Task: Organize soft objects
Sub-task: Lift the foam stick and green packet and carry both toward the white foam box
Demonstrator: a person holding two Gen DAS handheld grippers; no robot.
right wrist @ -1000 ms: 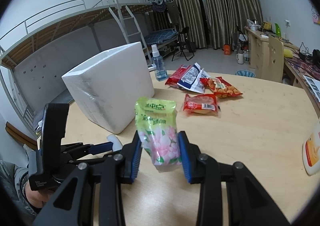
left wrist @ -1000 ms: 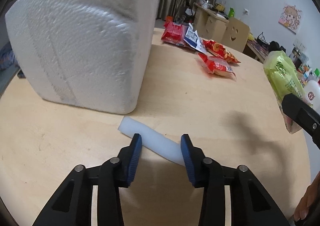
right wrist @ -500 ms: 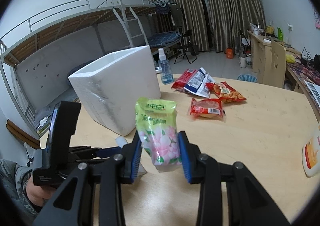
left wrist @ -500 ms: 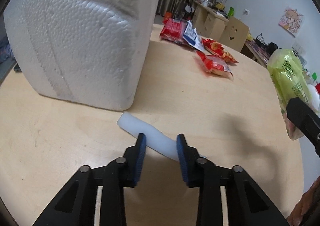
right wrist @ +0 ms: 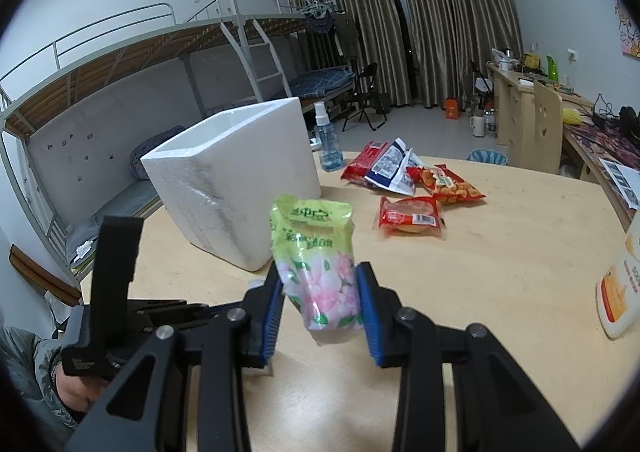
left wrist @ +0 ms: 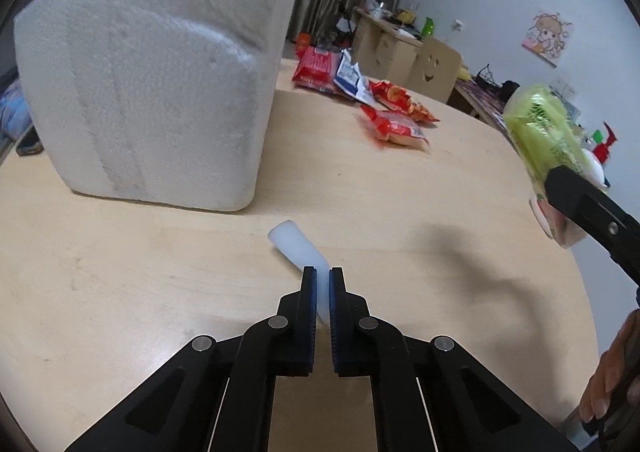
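The left hand-held gripper (left wrist: 322,294) had its blue pads pinched nearly together on the near end of a white foam strip (left wrist: 297,248), squeezing it thin. The strip lay flat on the light wooden worktop (left wrist: 160,272) and ran from the pads up and to the left, its free end stopping short of the near corner of a white polystyrene box (left wrist: 160,84). The box stood upright toward the worktop's left edge, just beyond the strip and apart from it.

The right hand-held gripper (right wrist: 320,306) stood partly open, its pads pressed on either side of a green and pink flowered pouch (right wrist: 318,256). The pouch was held upright above the worktop, its green top rising clear of the fingertips and its lower end hanging just below them. In the left wrist view the same pouch (left wrist: 548,140) showed out over the worktop's right edge, well apart from the strip.

Toward the far edge lay a loose group of snack packets: a red packet (right wrist: 366,162) and a blue and white packet (right wrist: 394,168) overlapping, an orange snack bag (right wrist: 448,184) beside them, and a red wrapped snack (right wrist: 410,218) nearer, on its own. A clear spray bottle (right wrist: 326,138) stood behind the box's far corner. A white and orange pouch (right wrist: 618,292) lay at the worktop's right edge.
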